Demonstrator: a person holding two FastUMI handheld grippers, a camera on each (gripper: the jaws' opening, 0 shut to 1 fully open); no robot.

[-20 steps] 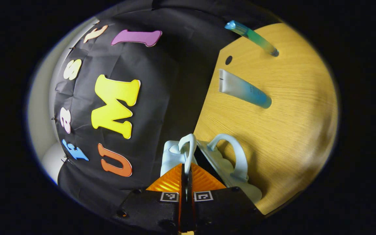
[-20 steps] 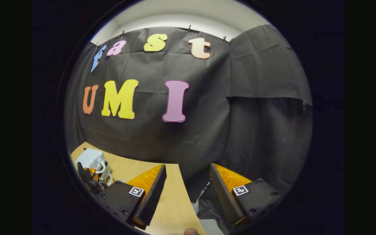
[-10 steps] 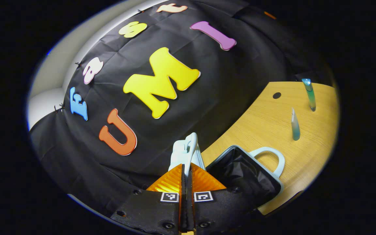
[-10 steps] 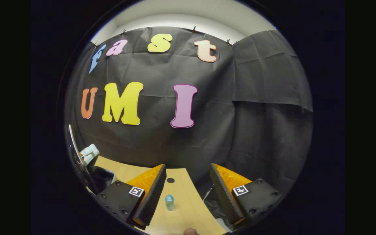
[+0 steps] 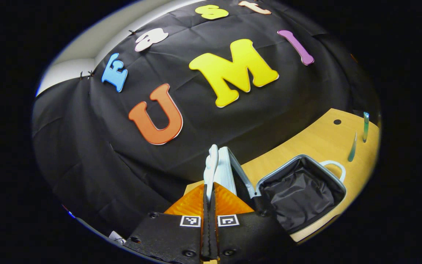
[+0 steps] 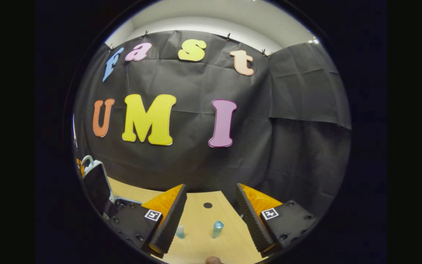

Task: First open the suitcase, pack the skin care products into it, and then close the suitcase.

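Left gripper view: left tool [image 5: 208, 190] pinched on lid handle [image 5: 211, 167], lid [image 5: 225, 172] held upright; suitcase [image 5: 302, 190] open on counter [image 5: 306, 143], dark lining slack. Right tool [image 6: 211, 205] spread, empty, above two tubes [image 6: 217, 229]. Tubes probably light, soft, slick; best gripped mid-body, gently.

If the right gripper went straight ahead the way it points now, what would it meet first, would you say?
Probably the black cloth wall behind the table. The right gripper looks level, its open fingers passing above the two tubes. Depth is unclear.
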